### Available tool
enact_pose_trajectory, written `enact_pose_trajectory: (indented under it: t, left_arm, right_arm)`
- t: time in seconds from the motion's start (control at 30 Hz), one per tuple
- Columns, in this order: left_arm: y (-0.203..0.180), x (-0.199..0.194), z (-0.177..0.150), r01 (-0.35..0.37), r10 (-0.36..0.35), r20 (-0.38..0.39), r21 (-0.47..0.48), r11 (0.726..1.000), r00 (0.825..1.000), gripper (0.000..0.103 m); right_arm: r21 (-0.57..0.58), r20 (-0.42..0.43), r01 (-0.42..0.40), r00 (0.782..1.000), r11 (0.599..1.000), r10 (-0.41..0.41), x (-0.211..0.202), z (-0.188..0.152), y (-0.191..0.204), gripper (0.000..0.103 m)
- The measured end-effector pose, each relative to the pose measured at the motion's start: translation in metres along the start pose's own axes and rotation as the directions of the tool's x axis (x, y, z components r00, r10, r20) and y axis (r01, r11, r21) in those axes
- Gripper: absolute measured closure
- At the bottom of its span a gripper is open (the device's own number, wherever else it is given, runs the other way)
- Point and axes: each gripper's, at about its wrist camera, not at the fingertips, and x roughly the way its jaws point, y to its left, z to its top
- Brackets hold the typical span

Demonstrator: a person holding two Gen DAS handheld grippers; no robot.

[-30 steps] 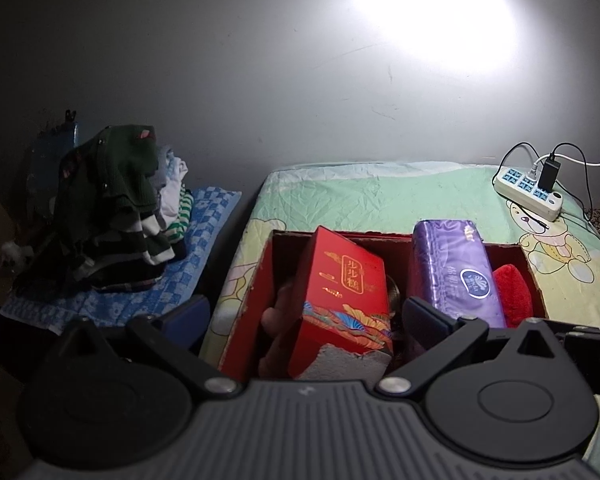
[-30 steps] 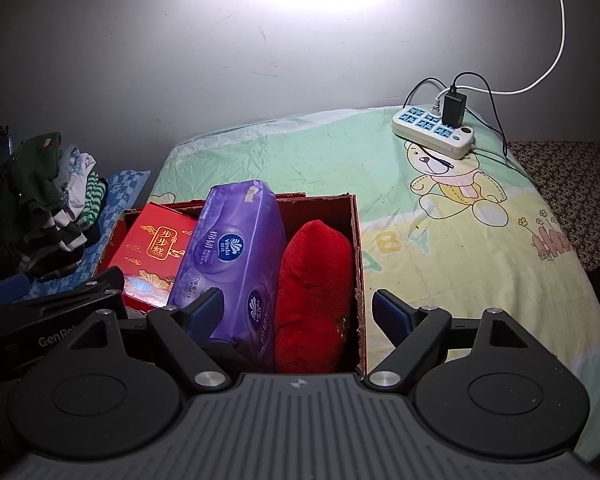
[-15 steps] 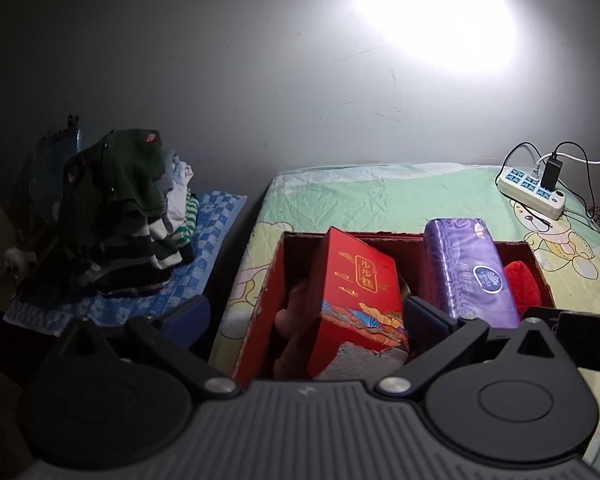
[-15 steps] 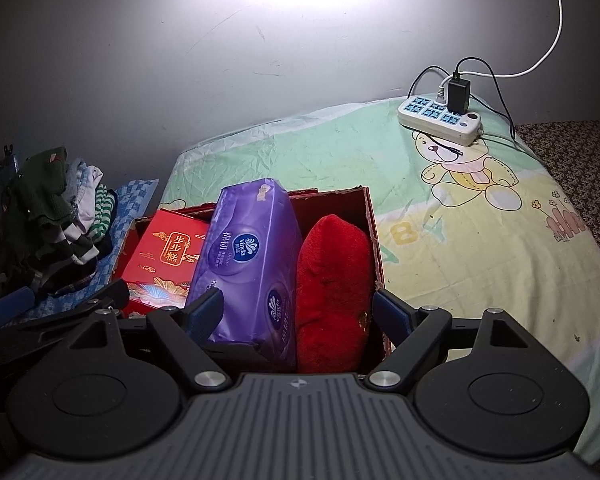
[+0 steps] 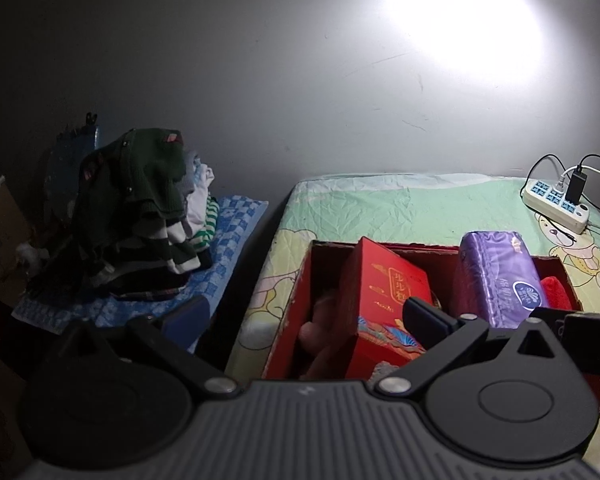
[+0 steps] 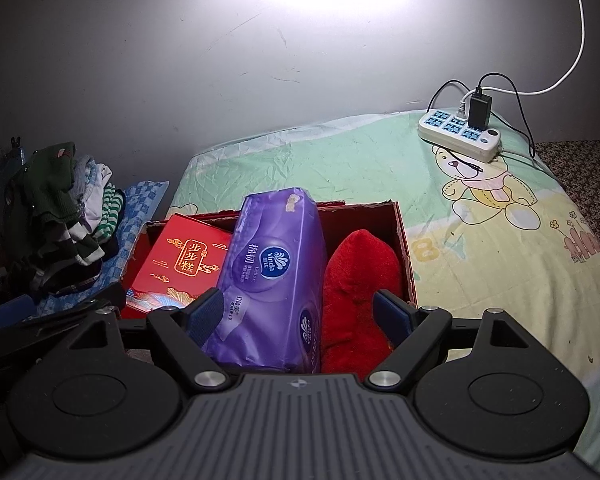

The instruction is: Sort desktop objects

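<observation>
Right wrist view: a red box [image 6: 403, 248] is seen on the bear-print sheet [image 6: 380, 168], and into it three things are packed side by side: a red carton [image 6: 180, 260] at the left, a purple tissue pack [image 6: 276, 276] in the middle, and a red plush cushion [image 6: 360, 280] against the right wall. The tissue pack is stood on edge and leaned, apparently so that all three fit within the width. The right gripper [image 6: 300, 312] is held just short of the box with its jaws wide apart and nothing between them; the tissue pack and cushion are framed in the gap.

From the left wrist, the left gripper [image 5: 304, 316] is likewise spread and empty, poised over the near left corner of the box, where something pinkish [image 5: 320, 332] lies low beside the carton; what it is cannot be told. A power strip [image 6: 460, 136] is kept well apart by the wall, and a pile of clothes [image 5: 140, 208] lies off the sheet. The sorting appears largely done.
</observation>
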Motion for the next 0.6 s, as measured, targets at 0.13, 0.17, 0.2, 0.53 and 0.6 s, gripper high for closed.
enact_pose_trajectory:
  t: [0.13,0.17,0.2,0.53,0.6]
  left_arm:
    - [-0.005,0.006,0.002,0.013,-0.013,-0.008,0.003,1.000,1.000,0.001]
    - [-0.006,0.007,0.003,0.009,-0.009,-0.006,0.011,1.000,1.000,0.001]
    - [-0.006,0.008,0.004,0.008,-0.008,-0.004,0.011,1.000,1.000,0.001]
    - [-0.007,0.016,0.008,0.020,-0.020,-0.014,0.019,1.000,1.000,0.001]
    - [-0.006,0.017,0.008,0.028,-0.028,-0.015,0.022,0.999,1.000,0.001]
  right_arm:
    - [-0.016,0.005,0.000,1.000,1.000,0.000,0.003,0.004,0.000,0.019]
    - [-0.016,0.011,0.005,1.000,1.000,-0.005,0.003,0.005,0.000,0.019]
    - [-0.015,0.015,0.007,1.000,1.000,-0.007,0.003,0.006,-0.001,0.019]
    - [0.013,0.002,0.007,1.000,1.000,-0.007,0.014,0.008,-0.005,0.019]
    - [0.009,0.007,0.011,1.000,1.000,-0.011,0.013,0.007,-0.004,0.019]
